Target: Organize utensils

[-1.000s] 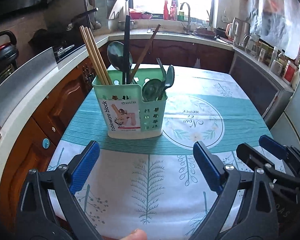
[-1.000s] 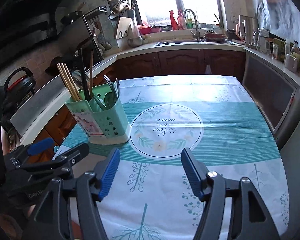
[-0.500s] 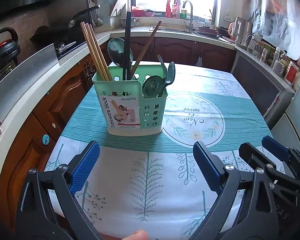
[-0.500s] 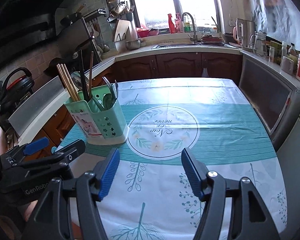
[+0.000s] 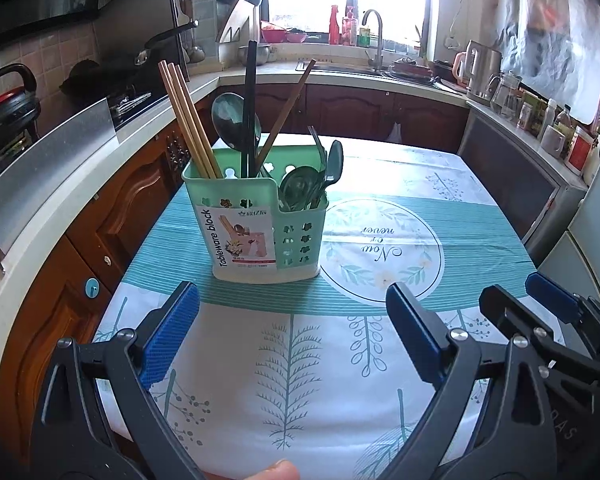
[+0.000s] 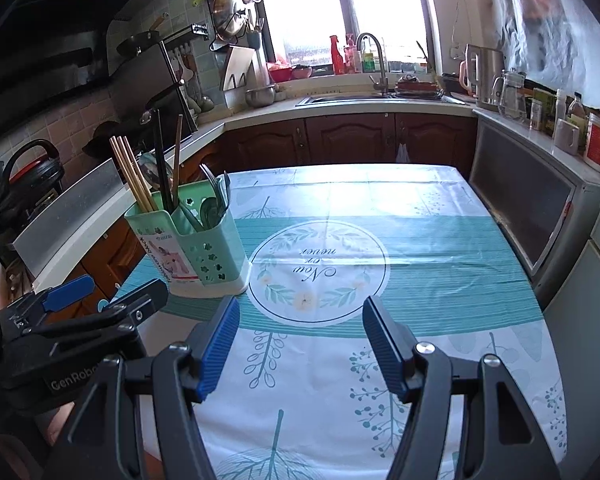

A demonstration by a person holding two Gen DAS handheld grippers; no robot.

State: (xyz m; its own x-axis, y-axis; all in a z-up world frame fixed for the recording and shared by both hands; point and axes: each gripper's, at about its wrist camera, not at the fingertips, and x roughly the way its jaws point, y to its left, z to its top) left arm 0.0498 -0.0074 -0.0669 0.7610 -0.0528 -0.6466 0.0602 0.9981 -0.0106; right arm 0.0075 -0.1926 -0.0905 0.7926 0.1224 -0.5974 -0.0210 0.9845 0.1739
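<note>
Left wrist view: the left gripper [image 5: 292,334] hovers over the near desk [image 5: 476,240], jaws wide and empty; the green caddy [image 5: 260,232] stands ahead, left of centre, holding chopsticks [image 5: 188,120] and spoons [image 5: 300,190]. Right wrist view: the right gripper [image 6: 300,344] likewise has wide, empty jaws, with the caddy [image 6: 198,250] at far left and the left gripper [image 6: 100,300] near it

Each gripper, the left gripper [image 5: 292,332] and the right gripper [image 6: 300,344], is built of black frames, fastened with silver screws and fitted with 2 blue ribbed pads [image 6: 220,344]; white lettering is printed on the left one.
</note>
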